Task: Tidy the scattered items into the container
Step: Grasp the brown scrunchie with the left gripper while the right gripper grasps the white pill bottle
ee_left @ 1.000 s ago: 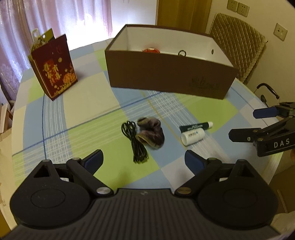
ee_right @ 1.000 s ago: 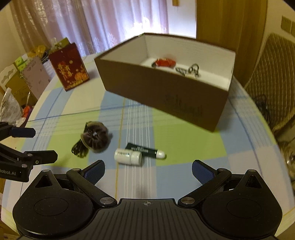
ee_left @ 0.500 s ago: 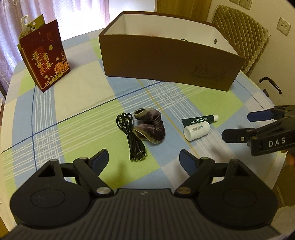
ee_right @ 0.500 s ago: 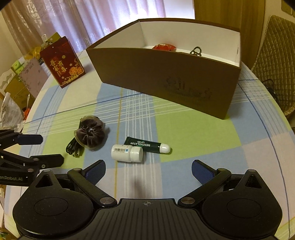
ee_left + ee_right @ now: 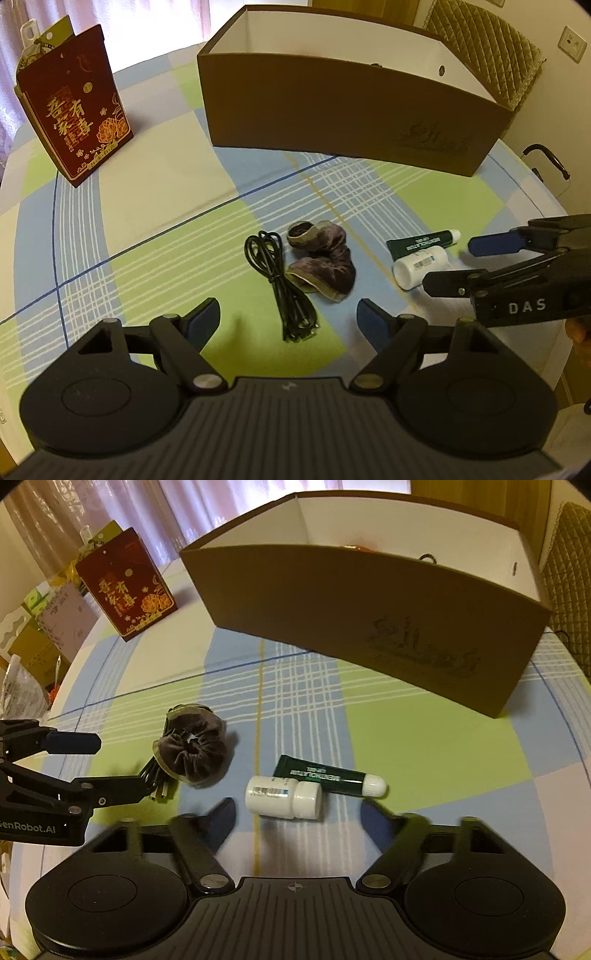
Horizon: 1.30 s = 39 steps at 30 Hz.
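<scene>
Right tool (image 5: 297, 814) low over the checked tabletop (image 5: 424, 746), fingers spread wide, nothing between them. White pill bottle (image 5: 282, 797) on its side just ahead of the gap; dark green tube (image 5: 328, 777) lying against its far side, white cap to the right. Brown velvet scrunchie (image 5: 192, 755) to the left, black cable (image 5: 157, 775) poking out beside it. Left tool (image 5: 110, 762) at the left edge, spread, near the cable. Brown box (image 5: 369, 620) behind, open-topped. Red gift bag (image 5: 125, 585) upright, far left.
</scene>
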Each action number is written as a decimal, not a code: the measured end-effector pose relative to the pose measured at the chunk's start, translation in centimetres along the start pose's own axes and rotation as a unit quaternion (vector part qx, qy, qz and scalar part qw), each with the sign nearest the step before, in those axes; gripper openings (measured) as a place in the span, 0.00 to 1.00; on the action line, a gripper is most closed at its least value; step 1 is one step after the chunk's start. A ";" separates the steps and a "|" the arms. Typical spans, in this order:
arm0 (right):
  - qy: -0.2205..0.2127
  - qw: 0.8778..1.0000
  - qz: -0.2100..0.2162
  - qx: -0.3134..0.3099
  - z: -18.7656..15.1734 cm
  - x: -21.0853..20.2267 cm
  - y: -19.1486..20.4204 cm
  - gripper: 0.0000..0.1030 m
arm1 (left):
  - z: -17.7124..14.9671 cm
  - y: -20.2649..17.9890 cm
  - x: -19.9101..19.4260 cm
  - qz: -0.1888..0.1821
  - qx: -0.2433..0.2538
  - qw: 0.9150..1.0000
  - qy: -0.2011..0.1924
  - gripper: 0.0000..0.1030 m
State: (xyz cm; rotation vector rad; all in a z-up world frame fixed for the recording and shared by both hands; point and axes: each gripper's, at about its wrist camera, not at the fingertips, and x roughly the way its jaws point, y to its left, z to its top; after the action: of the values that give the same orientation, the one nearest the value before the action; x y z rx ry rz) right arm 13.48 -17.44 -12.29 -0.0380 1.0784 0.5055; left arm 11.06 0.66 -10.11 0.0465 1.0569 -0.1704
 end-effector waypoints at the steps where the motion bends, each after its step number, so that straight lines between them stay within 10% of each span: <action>1: 0.004 1.000 0.002 0.002 0.1 0.3 0.1 0.62 | 0.1 0.2 0.1 -0.002 0.000 1.000 0.001 0.76; 18: 0.018 1.000 -0.019 0.006 1.0 1.8 0.0 0.50 | 1.7 1.3 1.5 -0.040 0.013 0.999 0.002 0.68; 31: 0.010 0.998 -0.034 0.046 0.2 -0.5 -2.7 0.50 | 4.6 -2.3 4.9 -0.072 0.090 0.993 0.003 0.33; 39: 0.008 0.996 -0.048 0.073 -1.1 -1.7 -5.2 0.50 | 3.9 -3.6 7.4 -0.053 0.095 0.994 0.033 0.30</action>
State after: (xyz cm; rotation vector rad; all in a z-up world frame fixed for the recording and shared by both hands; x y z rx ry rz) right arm 14.06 -22.96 -12.53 0.0336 1.1219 0.3403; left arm 17.40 -4.25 -14.43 0.1682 1.1068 -0.3673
